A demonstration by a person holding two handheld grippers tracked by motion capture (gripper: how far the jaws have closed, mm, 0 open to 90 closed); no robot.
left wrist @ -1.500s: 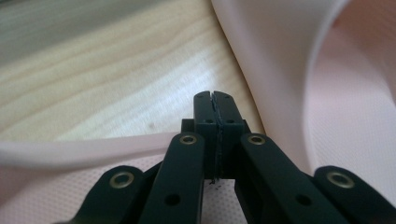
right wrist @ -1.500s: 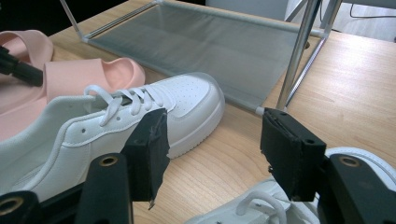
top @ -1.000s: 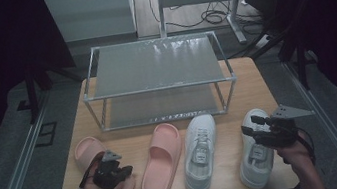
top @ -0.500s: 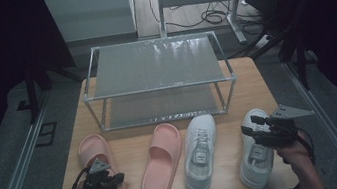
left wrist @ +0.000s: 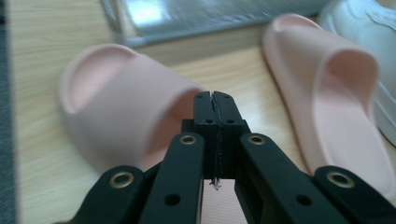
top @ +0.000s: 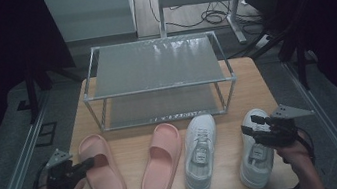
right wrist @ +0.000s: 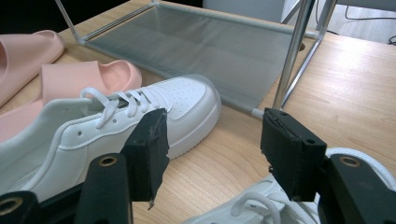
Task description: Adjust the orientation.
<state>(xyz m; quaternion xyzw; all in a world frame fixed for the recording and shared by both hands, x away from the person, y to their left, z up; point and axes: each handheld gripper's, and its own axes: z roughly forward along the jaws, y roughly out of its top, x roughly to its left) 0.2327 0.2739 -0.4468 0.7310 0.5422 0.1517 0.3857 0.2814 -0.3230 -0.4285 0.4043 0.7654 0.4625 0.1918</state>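
Wooden table (top: 130, 153) carries all the things, and the floor around it is dark. The left gripper (top: 87, 163) has its fingers (left wrist: 204, 114) clenched together with nothing between them; in the left gripper view the two black pads meet in one thin line. Their tips are at the outer edge of the left pink slipper (top: 101, 169), over its band, and whether they touch it I cannot tell. In the left gripper view this slipper (left wrist: 121, 100) lies just behind the fingers, a little blurred. The right pink slipper (top: 160, 161) lies beside it, apart from it.

The right gripper (top: 248, 130) has its fingers (right wrist: 149, 144) released, with a wide gap and nothing held. It hangs over the right white sneaker (top: 255, 149), above the laces. In the right gripper view the toe of the left white sneaker (right wrist: 116, 123) shows through the gap on the far side, and the laces of the right sneaker (right wrist: 257, 207) are just under the fingers.

The four shoes lie in one row on the near side of the table. Behind them stands a metal shoe rack (top: 156, 68) with two mesh shelves.
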